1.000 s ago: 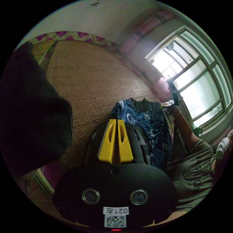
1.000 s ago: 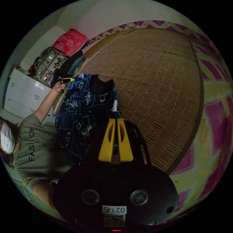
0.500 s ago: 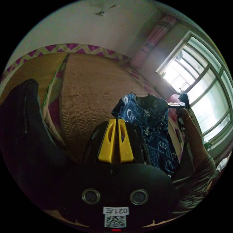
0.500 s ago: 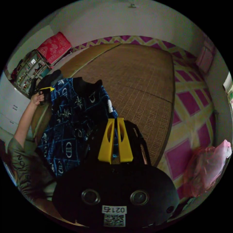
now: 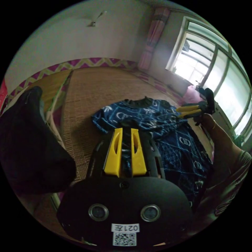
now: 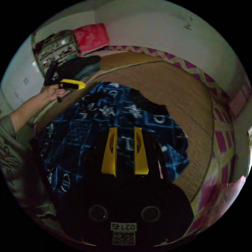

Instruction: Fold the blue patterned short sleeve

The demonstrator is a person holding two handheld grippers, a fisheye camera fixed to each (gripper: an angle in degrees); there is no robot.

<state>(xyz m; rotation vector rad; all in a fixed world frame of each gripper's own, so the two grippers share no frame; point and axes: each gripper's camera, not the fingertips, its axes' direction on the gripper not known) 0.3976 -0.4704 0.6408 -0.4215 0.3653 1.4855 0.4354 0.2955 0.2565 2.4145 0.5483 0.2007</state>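
Observation:
The blue patterned short sleeve shirt lies spread on the woven mat, its dark collar at the far side. My left gripper hovers open over the near shoulder, with fabric showing through the gap. To the right, a hand holds my right gripper at the other shoulder, jaws slightly apart. In the right gripper view the right gripper stands open above the shirt, gripping nothing. My left gripper sits at the shirt's far edge in a hand.
A dark bundle lies at the mat's left side. A bright window stands to the right. A pile of dark clothes, a shelf and a pink bag border the mat.
Both grippers held the shirt up by its shoulders, shut on it. They have lowered it onto the mat and opened, so it now lies spread flat.

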